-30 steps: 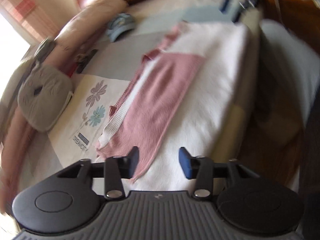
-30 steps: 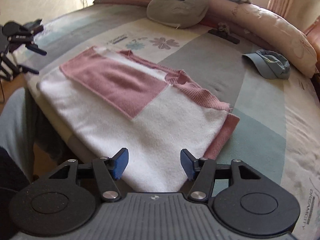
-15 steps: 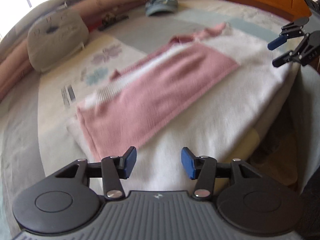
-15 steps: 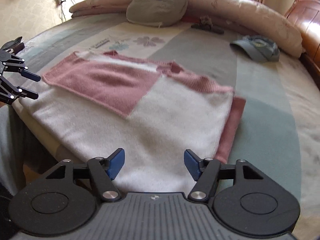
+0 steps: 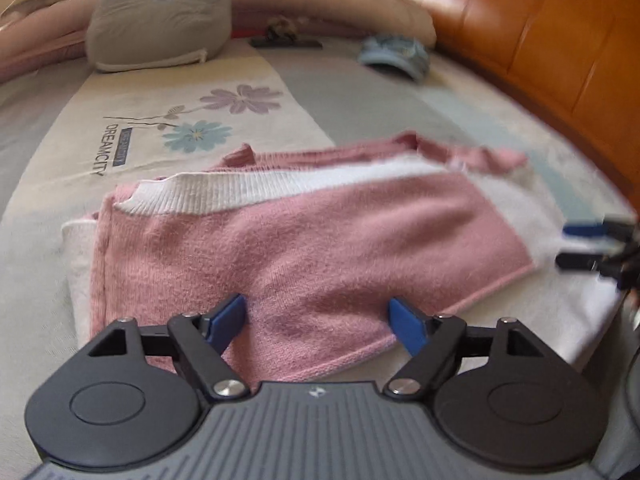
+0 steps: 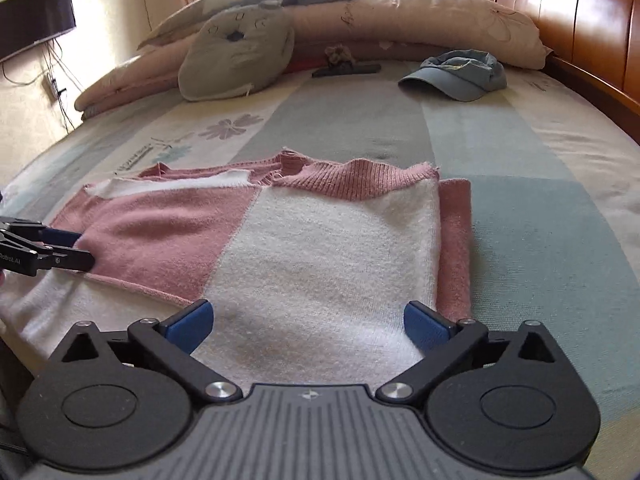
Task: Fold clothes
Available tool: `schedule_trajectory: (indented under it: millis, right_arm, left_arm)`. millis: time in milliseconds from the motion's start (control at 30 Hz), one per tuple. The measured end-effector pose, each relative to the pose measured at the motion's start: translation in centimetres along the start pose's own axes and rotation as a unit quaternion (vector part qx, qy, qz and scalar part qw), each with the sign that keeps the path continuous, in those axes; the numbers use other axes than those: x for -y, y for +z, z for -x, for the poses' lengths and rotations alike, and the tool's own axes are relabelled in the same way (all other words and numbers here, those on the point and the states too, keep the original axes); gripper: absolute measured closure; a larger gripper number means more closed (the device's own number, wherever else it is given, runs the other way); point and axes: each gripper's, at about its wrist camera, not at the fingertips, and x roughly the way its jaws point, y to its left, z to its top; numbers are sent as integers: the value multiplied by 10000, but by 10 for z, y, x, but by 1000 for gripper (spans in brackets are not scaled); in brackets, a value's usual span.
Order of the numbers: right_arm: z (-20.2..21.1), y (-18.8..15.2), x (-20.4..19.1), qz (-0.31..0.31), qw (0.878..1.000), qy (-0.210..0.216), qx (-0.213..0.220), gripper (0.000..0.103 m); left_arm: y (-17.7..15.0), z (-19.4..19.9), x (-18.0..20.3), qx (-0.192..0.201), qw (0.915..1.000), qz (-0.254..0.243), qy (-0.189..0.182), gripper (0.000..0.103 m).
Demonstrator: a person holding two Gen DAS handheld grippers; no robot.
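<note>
Two wide-jawed grippers [image 5: 318,322] [image 6: 306,326] over pink-and-white sweater [image 6: 304,248].

Bedspread [image 6: 520,168]: striped grey, cream and pale blue; printed flowers [image 5: 224,116] and lettering "DREAMCITY" [image 5: 105,148], ahead-left of the left fingers.
Grey cushion [image 6: 236,60]: stitched animal face, far ahead of the fingers, leaning on a long pink bolster [image 6: 420,24].
Blue cap [image 6: 456,72]: lying on the bedspread, far ahead-right.
Dark clip-like object [image 6: 344,65]: between cushion and cap; detail unclear.
Wooden headboard [image 6: 580,24]: far right.
Wall-mounted screen [image 6: 36,16]: far left.
</note>
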Motion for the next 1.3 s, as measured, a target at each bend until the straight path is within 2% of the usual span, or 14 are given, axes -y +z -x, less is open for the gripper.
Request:
schedule_trajectory:
  millis: [133,267,333,433,567,667,800,933,1133,1300]
  right_arm:
    - [8,8,-3,-380,9989,-157,206,0]
    - [0,42,-13,-165,9987,-86,464,0]
    - [-12,62,-18,-72,9986,67,510,0]
    - [-40,80,-21,-147,9984,401,381,0]
    - [-85,87,-18,-453,9962,748,-56,0]
    - [-105,83,-16,-446,9968,665,-11,0]
    - [-121,98,-18,-346,9980,516,-116,0]
    - [-116,106,-24,-248,9987,382,-240,0]
    - [-49,82,-28,-69,9999,-127,-21,0]
    - [-50,40,-15,-204,9978,-283,-564,0]
  left_arm:
    - [7,9,8,111,9992,-238,303,23]
    - [19,4,9,209,9980,-325,502,20]
    - [22,-5,2,181,9981,-106,571,20]
    - [18,-14,-14,177,9980,469,393,17]
    - [17,-12,-16,285,9979,518,278,16]
    - [19,-9,-17,333,9978,513,249,14]
    - [23,-7,-18,398,9977,506,211,12]
    - [27,-4,-18,462,9975,499,172,12]
    - [29,-5,-12,486,9981,382,-75,11]
    - [31,-27,-12,201,9974,639,270,12]
